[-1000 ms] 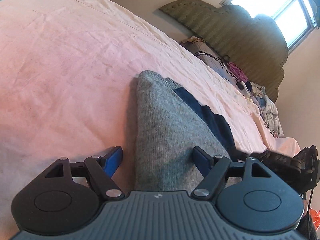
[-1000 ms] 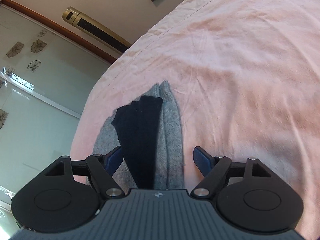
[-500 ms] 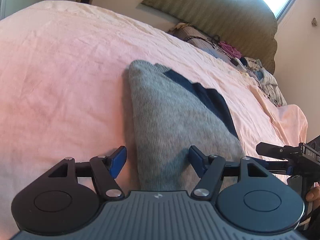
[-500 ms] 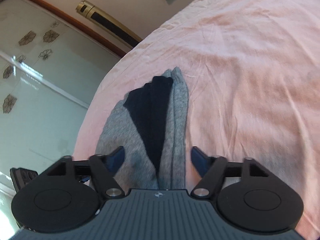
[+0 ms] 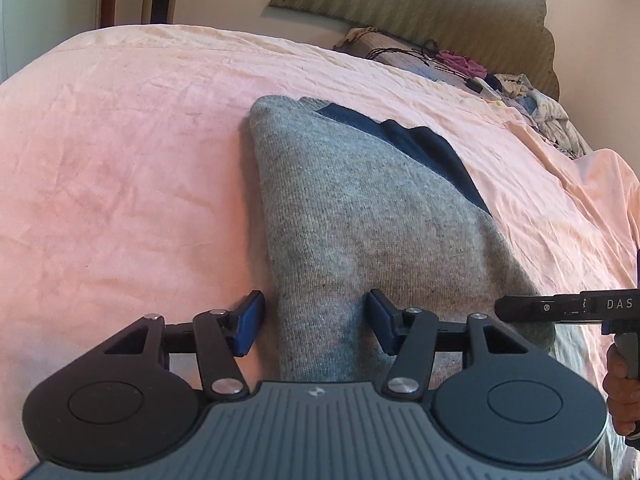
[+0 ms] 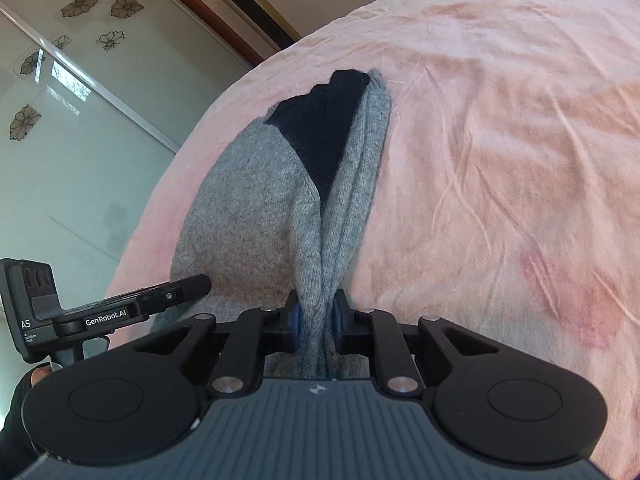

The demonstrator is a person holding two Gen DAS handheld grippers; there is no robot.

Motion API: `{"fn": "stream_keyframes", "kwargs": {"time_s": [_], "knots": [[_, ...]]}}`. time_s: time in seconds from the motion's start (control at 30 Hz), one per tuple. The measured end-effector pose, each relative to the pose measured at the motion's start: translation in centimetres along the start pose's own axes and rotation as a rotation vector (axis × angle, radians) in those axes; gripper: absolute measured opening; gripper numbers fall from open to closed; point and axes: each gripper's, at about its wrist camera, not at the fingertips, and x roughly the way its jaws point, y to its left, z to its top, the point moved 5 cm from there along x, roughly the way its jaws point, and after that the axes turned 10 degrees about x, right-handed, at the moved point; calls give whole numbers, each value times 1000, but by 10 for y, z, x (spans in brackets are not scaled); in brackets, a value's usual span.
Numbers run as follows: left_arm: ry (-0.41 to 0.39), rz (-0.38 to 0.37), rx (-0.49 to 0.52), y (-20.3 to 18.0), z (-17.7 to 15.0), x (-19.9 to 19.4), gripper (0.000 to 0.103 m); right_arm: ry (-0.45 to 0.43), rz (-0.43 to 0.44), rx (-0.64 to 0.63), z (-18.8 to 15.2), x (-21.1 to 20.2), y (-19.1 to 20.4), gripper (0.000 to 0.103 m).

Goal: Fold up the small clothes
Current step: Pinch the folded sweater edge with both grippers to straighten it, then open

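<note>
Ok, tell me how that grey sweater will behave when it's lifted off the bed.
Probably floppy: the grey sweater bunches into soft ridges between the closing right gripper. Likely light, being a thin knit. The folded layers may slide apart, so the unheld side would probably sag.

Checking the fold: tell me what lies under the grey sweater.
The pink bedsheet shows all around the grey sweater. A navy part peeks from its layers; anything beneath is covered.

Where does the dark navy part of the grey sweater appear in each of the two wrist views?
Left wrist view: the navy part lies right of centre, along the far right edge of the grey sweater.
Right wrist view: it sits above centre, at the sweater's far end.
Shared landmark: the pink bedsheet under the sweater.
</note>
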Motion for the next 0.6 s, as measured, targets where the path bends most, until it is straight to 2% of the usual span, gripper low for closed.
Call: {"fn": "stream_keyframes", "kwargs": {"time_s": [0.03,0.07,0.13,0.2,0.27,0.3,0.33,0.37,0.4,0.43,0.5,0.6], "knots": [[1,2,2,0,0,0,56,0,5,18,1,-1,-1,20],[2,3,4,0,0,0,56,4,14,36,1,-1,-2,24],[2,2,5,0,1,1,56,21,48,70,2,-2,-1,40],[1,2,5,0,0,1,56,40,79,78,1,-1,5,63],[-5,9,13,-3,0,1,56,48,70,51,-1,3,14,70],[-9,12,21,-4,-1,1,50,49,65,36,-1,6,18,72],[-13,5,26,-7,-1,1,43,46,64,29,-1,9,20,72],[-12,-2,22,-8,-2,1,31,42,63,28,0,12,22,67],[-12,-7,14,-8,-2,-1,22,40,46,18,0,14,22,43],[-15,-8,13,-8,-2,-5,19,57,14,7,0,18,21,23],[-23,2,34,-9,-5,-15,12,62,15,-4,-3,17,17,20],[-33,24,98,-8,-16,-34,10,57,1,-59,-15,1,23,20]]}}
